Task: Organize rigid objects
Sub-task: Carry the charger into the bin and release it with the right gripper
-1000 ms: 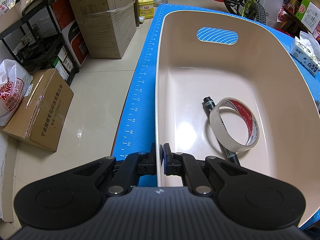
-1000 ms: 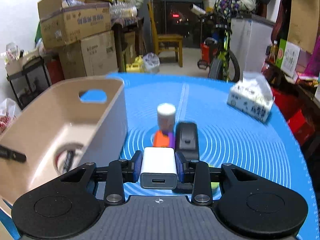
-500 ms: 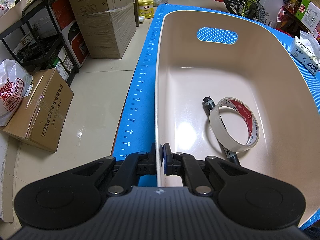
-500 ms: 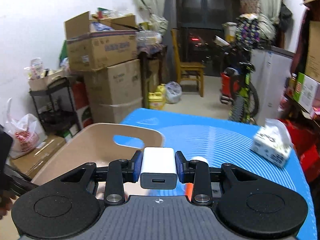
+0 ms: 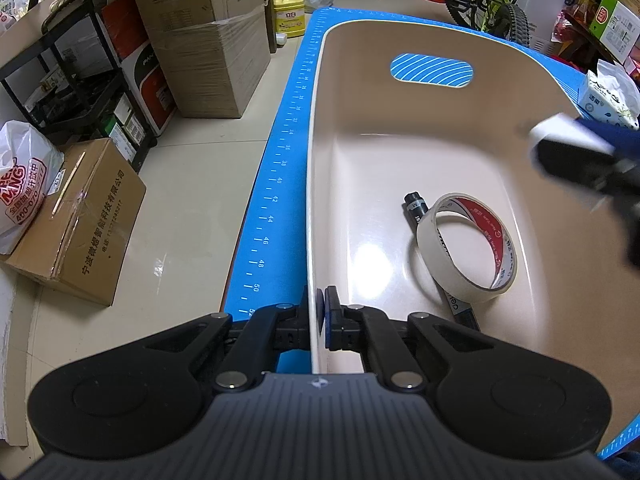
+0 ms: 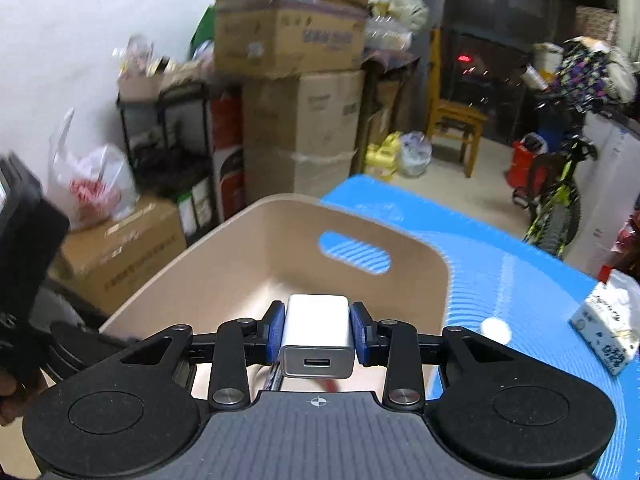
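A beige bin (image 5: 400,152) stands on the blue mat (image 5: 280,184). My left gripper (image 5: 318,316) is shut on the bin's near rim. Inside lie a roll of tape (image 5: 468,248) and a black marker (image 5: 416,206) partly under it. My right gripper (image 6: 318,330) is shut on a white USB charger (image 6: 316,330) and holds it above the bin (image 6: 260,248). It shows blurred at the right edge of the left wrist view (image 5: 580,152), over the bin's right wall.
A tissue pack (image 6: 608,332) and a small white object (image 6: 496,330) sit on the mat (image 6: 500,272) right of the bin. Cardboard boxes (image 5: 76,216), a black shelf (image 5: 68,92) and a bicycle (image 6: 556,200) stand on the floor around the table.
My right gripper has lifted the charger and swung left from the mat to above the bin, entering the left wrist view. The left gripper has not moved.
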`<action>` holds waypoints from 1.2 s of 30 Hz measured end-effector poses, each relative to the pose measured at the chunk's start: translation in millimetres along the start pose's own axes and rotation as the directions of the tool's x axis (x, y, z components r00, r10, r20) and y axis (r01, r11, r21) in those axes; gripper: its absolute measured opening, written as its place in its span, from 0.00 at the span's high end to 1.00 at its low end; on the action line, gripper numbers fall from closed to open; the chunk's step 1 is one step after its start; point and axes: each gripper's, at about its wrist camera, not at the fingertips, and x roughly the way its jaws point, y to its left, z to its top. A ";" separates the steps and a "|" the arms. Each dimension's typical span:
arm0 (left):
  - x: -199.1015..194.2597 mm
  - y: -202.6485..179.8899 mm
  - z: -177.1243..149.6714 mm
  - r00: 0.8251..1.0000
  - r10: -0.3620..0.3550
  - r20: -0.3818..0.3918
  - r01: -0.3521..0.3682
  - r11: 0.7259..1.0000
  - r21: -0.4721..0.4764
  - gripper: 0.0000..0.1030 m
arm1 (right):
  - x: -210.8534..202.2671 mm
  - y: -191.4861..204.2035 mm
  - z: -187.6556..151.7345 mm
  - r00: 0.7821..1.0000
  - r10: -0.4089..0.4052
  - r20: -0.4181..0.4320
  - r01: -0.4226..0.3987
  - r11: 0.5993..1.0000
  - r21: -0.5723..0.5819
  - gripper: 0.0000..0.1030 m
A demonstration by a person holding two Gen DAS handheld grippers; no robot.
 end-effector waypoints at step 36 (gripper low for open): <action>0.4 -1.8 0.6 1.000 0.007 0.000 -0.007 1.000 0.007 0.94 | -16.3 -37.1 -4.4 1.000 -0.008 0.023 0.006 0.996 0.085 0.22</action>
